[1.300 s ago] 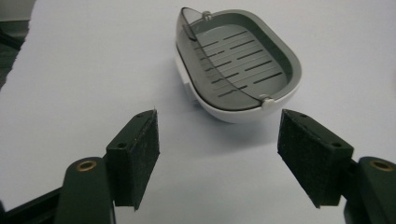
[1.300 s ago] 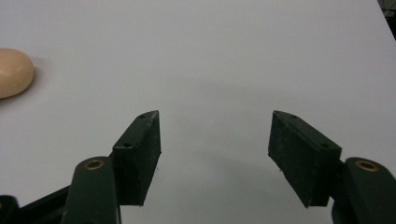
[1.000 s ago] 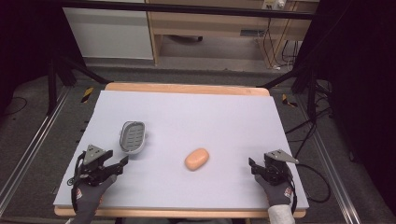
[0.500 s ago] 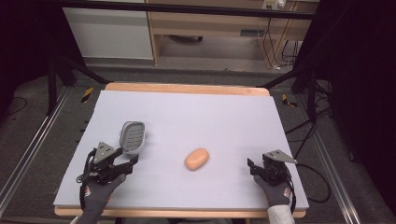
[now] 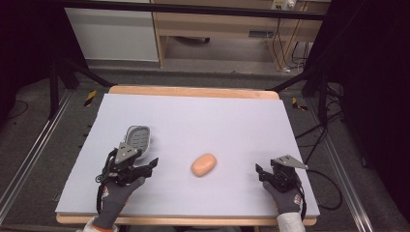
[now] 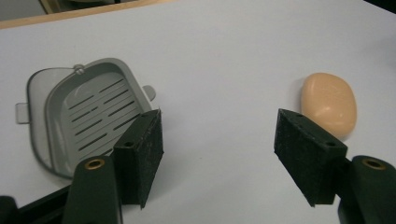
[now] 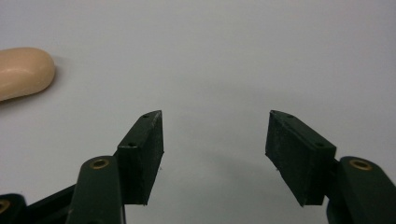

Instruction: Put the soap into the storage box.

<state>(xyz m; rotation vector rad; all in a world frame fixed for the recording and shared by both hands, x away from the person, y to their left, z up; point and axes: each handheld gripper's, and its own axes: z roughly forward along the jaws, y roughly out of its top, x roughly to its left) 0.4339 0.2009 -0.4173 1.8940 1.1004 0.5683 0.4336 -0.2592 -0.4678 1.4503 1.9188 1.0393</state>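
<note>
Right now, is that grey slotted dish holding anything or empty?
Empty. The grey dish shows only bare slots inside, and the soap bar lies apart from it on the table.

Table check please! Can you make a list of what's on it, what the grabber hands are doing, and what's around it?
Surface: white table, wooden edge.
Job's things: peach soap bar lying flat; grey slotted soap dish, nothing in it, apart from the soap.
Clutter: nothing seen.
Grippers: left gripper open, by the dish; right gripper open, jaws have just been closing a little, nothing between them.
Cables: cable trailing from the right gripper.
Surroundings: wooden shelf, dark floor.
</note>
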